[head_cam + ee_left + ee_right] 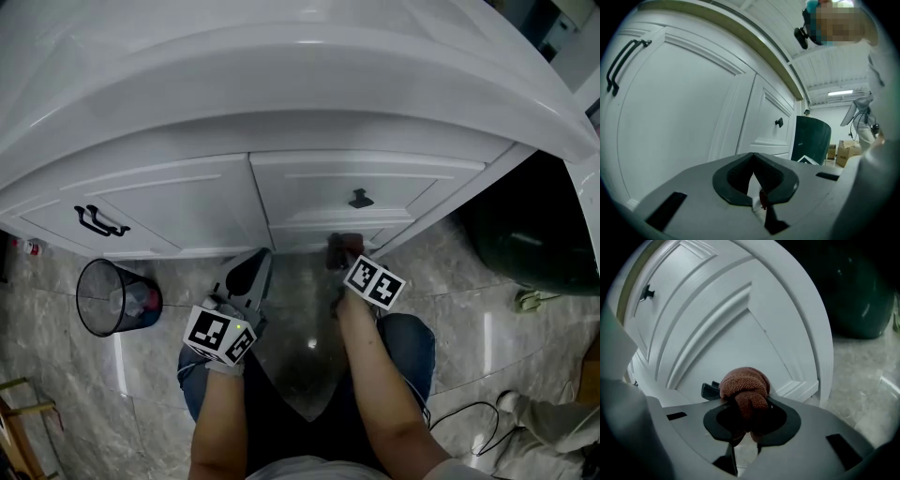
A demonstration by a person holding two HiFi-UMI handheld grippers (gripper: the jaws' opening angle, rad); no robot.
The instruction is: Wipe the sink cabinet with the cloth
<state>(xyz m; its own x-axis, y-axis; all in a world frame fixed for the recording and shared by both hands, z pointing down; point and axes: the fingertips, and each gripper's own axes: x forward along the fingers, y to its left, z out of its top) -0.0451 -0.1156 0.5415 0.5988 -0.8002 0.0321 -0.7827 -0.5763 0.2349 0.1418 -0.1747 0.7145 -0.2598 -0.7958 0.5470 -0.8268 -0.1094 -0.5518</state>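
A bathroom-style corner inside a larger hall: white sink cabinet [187, 202], grey marble floor tiles [450, 281], wire waste bin [117, 298] at left; cardboard boxes [847, 151] and a ceiling strip light [840, 93] far off.

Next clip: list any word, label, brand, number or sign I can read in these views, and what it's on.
No text is readable in any view.
Marker cubes: black-and-white square patterns only, no letters.
Cardboard box: dark print, too small to read.
Dark green bin: white diamond mark at its base, partly hidden, no words.
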